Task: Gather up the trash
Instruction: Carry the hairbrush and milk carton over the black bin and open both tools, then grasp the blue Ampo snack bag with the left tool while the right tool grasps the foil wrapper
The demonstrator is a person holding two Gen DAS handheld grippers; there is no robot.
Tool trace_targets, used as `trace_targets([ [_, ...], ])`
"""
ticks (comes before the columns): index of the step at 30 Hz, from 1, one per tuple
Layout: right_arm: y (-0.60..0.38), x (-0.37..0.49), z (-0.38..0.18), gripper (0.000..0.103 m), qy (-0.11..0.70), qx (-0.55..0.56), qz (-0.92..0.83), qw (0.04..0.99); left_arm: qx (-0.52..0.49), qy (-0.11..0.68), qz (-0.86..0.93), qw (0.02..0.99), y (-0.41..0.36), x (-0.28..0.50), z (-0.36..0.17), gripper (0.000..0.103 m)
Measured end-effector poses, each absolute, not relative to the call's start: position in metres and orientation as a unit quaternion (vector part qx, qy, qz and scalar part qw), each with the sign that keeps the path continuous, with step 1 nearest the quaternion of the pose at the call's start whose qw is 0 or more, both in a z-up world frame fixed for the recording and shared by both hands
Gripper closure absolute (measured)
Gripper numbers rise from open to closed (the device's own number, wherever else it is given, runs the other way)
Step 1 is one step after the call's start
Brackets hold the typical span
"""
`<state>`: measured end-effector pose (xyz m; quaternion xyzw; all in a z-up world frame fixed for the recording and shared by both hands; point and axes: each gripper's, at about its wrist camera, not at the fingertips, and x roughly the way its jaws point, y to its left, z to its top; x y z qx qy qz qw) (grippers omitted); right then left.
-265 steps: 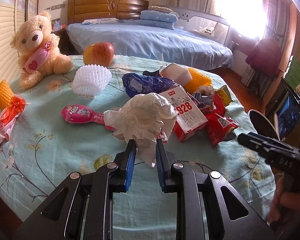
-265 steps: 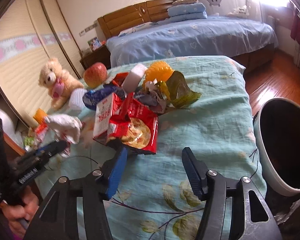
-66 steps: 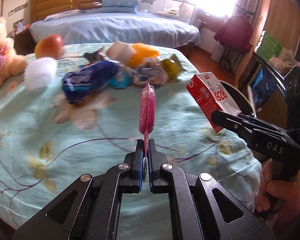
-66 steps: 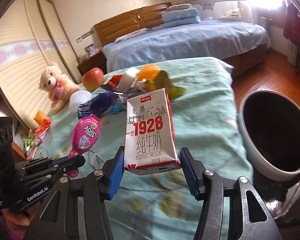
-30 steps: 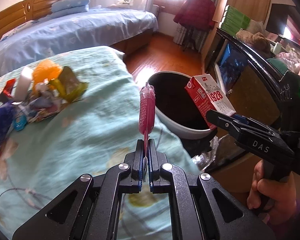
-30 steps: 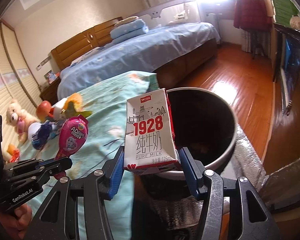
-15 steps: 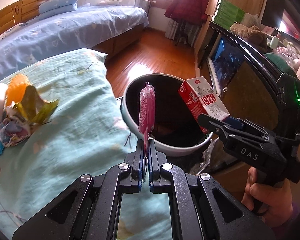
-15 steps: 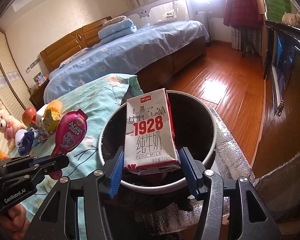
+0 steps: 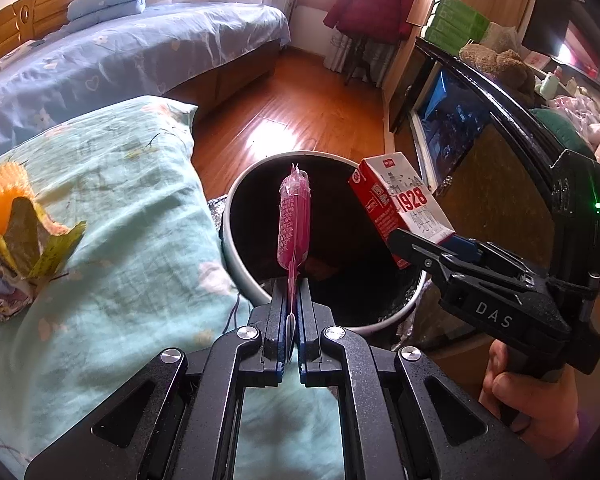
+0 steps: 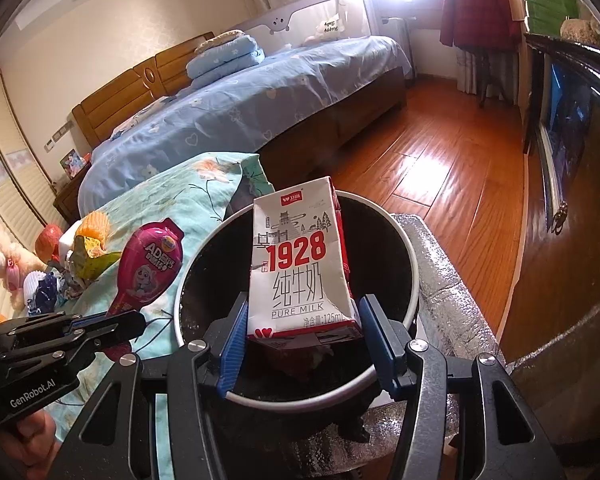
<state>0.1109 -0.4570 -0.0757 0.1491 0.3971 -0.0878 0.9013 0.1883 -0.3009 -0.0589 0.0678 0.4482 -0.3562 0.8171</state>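
My left gripper (image 9: 292, 300) is shut on a pink candy wrapper (image 9: 294, 216) and holds it upright over the near rim of the white trash bin (image 9: 240, 256). The wrapper also shows in the right wrist view (image 10: 148, 268). My right gripper (image 10: 304, 340) is shut on a red and white 1928 milk carton (image 10: 300, 264), held above the bin's dark opening (image 10: 384, 264). The carton also shows in the left wrist view (image 9: 400, 204). Red trash lies at the bin's bottom.
The table with the teal floral cloth (image 9: 112, 216) lies left of the bin, with a heap of wrappers (image 9: 16, 240) on it. A blue bed (image 10: 240, 108) stands behind. A dark cabinet (image 9: 492, 184) stands right of the bin on the wooden floor.
Both grippers have swung from the table to the bin with their loads. The bin is now closer and right under the carton and the wrapper.
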Motion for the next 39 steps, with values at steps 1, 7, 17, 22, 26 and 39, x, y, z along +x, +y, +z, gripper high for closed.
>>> trace_targets([
  [1, -0.458, 0.112, -0.076, 0.048, 0.398, 0.149, -0.088, 0.901, 0.067, 0.449, -0.357, 0.816, -0.301, 0.189, -0.059, 0.1],
  [7, -0.462, 0.118, -0.078, 0.048, 0.403, 0.149, -0.089, 0.899, 0.068, 0.455, -0.356, 0.813, -0.312, 0.195, -0.06, 0.1],
  [17, -0.47, 0.123, -0.079, 0.046, 0.407, 0.161, -0.088, 0.895, 0.058, 0.465, -0.36, 0.807, -0.318, 0.204, -0.063, 0.065],
  [22, -0.468, 0.118, -0.074, 0.038, 0.398, 0.167, -0.089, 0.898, 0.041, 0.457, -0.341, 0.82, -0.289, 0.197, -0.062, 0.045],
  [26, -0.456, 0.116, -0.07, 0.028, 0.389, 0.173, -0.079, 0.901, 0.025, 0.458, -0.315, 0.831, -0.253, 0.188, -0.067, 0.045],
  [39, -0.37, 0.125, -0.066, 0.014, 0.392, 0.162, 0.009, 0.905, -0.04, 0.458, -0.203, 0.864, -0.129, 0.173, -0.079, 0.042],
])
